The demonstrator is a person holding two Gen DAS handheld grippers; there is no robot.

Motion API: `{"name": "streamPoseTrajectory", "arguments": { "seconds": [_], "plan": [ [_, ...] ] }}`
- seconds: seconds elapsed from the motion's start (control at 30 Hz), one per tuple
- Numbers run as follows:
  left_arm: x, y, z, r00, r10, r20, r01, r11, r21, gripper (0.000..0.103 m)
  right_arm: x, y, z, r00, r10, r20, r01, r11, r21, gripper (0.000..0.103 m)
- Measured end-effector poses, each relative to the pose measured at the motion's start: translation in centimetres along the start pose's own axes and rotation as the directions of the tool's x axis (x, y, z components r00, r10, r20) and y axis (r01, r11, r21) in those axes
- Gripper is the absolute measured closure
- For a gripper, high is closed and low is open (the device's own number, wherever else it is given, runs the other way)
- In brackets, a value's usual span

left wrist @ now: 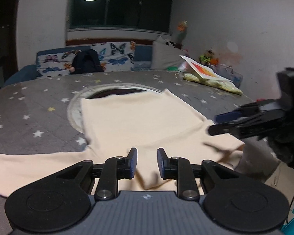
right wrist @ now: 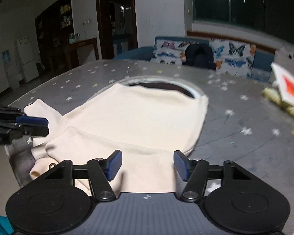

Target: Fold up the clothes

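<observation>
A cream garment [left wrist: 139,125] lies spread on the grey star-patterned table cover [left wrist: 29,107], partly over a round opening [left wrist: 115,91]. My left gripper [left wrist: 147,161] is open, low over the garment's near edge, with nothing between its blue pads. In the right wrist view the same garment [right wrist: 135,117] lies with one part folded over near the front. My right gripper [right wrist: 147,164] is open wide just above the folded near edge. Each gripper shows in the other view: the right one [left wrist: 215,123] at the right, the left one [right wrist: 45,125] at the left.
A butterfly-print sofa [left wrist: 107,58] with a dark bag [left wrist: 86,61] stands behind the table. A white card with an orange print [left wrist: 203,69] rests on a yellow-green cloth [left wrist: 215,82] at the table's far right. A doorway, shelves and a fridge [right wrist: 27,58] are at the left.
</observation>
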State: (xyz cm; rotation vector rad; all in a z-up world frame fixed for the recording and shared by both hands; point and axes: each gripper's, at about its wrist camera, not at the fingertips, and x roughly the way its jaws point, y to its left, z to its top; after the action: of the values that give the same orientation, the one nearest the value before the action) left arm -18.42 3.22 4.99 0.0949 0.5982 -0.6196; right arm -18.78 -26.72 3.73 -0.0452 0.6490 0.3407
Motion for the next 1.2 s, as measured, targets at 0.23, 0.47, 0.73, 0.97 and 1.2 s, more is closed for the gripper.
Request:
{"name": "streamPoseTrajectory", "arguments": {
  "seconds": [0.23,0.47,0.73,0.97,1.2],
  "plan": [
    [1.3,0.8,-1.3,0.999,0.008,-0.041,-0.01,0.999,-0.049,0.081,1.4,0.9,-0.9,0.999,-0.025,-0.037,0.022,0.998,-0.067,0.042],
    [-3.2,6.4,-1.8,0.955,0.297,0.025,-0.284,0.931,-0.231,0.076,0.3,2.5,0.3,0.999,0.043,0.003,-0.043,0.995,-0.087,0.038],
    [-5.7,14.4,-2.9,0.757,0.648,-0.085,-0.624,0.678,-0.39,0.044,1.4,4.3,0.3,0.996,0.089,-0.011,-0.09,0.991,-0.101,0.031],
    [-4.6,18.2,-4.2,0.735,0.658,-0.162,-0.654,0.627,-0.422,0.047,1.2,4.3,-0.1,0.997,0.075,-0.014,-0.076,0.994,-0.078,0.029],
    [-4.6,19.2,-4.5,0.787,0.607,-0.115,-0.576,0.654,-0.49,0.094,0.5,4.4,-0.1,0.998,0.063,0.003,-0.062,0.995,-0.075,0.027]
  ]
}}
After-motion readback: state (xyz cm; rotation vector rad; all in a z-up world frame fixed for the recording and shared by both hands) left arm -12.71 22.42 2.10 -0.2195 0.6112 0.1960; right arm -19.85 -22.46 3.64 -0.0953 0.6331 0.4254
